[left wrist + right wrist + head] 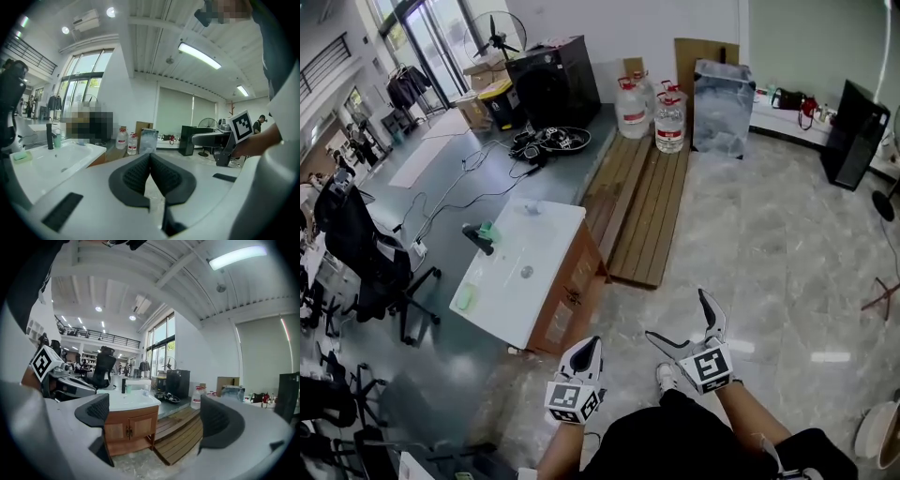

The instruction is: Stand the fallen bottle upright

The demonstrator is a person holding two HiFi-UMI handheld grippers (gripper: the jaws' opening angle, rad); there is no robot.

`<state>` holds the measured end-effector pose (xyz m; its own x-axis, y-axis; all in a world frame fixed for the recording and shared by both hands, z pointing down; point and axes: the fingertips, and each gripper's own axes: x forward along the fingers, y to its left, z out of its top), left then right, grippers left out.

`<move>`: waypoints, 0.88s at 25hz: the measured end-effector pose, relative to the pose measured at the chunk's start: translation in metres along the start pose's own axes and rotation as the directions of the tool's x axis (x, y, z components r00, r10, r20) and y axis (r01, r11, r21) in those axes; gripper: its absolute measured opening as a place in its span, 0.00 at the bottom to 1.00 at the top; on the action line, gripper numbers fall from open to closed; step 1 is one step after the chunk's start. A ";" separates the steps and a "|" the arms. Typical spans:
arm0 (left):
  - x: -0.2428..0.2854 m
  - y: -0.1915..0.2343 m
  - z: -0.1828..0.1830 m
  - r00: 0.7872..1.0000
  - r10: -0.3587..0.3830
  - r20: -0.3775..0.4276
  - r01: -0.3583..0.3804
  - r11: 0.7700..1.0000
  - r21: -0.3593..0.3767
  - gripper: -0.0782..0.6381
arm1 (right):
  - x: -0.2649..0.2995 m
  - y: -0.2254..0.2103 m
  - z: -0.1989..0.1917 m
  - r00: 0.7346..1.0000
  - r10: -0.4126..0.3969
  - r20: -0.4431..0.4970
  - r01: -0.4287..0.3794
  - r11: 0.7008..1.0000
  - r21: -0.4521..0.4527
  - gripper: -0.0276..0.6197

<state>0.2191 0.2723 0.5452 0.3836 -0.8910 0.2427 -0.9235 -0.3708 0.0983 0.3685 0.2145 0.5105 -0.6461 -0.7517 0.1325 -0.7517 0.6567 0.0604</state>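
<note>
A white sink vanity (546,246) with a wooden cabinet stands on the floor ahead and to the left. At the far end of its top lies a small clear thing, apparently the fallen bottle (531,208), also faint in the right gripper view as the bottle (146,393). A black faucet (478,239) and a green cup (486,229) stand at the sink's left edge. My left gripper (589,345) (150,154) is shut and empty, well short of the vanity. My right gripper (677,316) (157,411) is open wide with nothing between its pads, and is also far from the bottle.
A green sponge (466,298) lies on the vanity's near left corner. A wooden slat platform (647,206) runs beside the vanity, with large water jugs (668,122) at its far end. A black office chair (366,253) stands to the left. Cables (548,141) lie behind.
</note>
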 end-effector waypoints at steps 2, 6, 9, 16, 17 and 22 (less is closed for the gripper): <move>0.018 0.009 0.007 1.000 0.015 0.001 -0.015 1.000 0.002 0.13 | 0.018 -0.012 0.001 1.000 0.018 0.000 -0.018 1.000 0.005 0.97; 0.045 0.023 0.020 0.998 0.056 -0.002 -0.056 0.998 -0.009 0.13 | 0.050 -0.034 0.008 0.998 0.060 -0.001 -0.060 0.998 0.009 0.97; 0.061 0.030 0.030 0.996 0.087 0.000 -0.087 0.996 -0.016 0.13 | 0.069 -0.053 0.013 0.996 0.084 -0.001 -0.084 0.996 0.015 0.97; 0.085 0.049 0.048 0.980 0.198 0.028 -0.197 0.980 -0.035 0.13 | 0.112 -0.075 0.012 0.984 0.180 0.007 -0.180 0.983 0.024 0.97; 0.088 0.051 0.050 0.978 0.208 0.032 -0.207 0.977 -0.045 0.13 | 0.119 -0.076 0.011 0.980 0.198 0.006 -0.198 0.980 0.037 0.97; 0.107 0.065 0.048 0.970 0.244 0.024 -0.241 0.968 -0.067 0.13 | 0.160 -0.077 0.007 0.964 0.268 0.000 -0.267 0.961 0.076 0.97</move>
<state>0.2000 0.1402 0.5313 0.1472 -0.9606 0.2356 -0.9868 -0.1263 0.1014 0.3219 0.0431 0.5200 -0.8237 -0.5485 0.1442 -0.5599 0.8269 -0.0527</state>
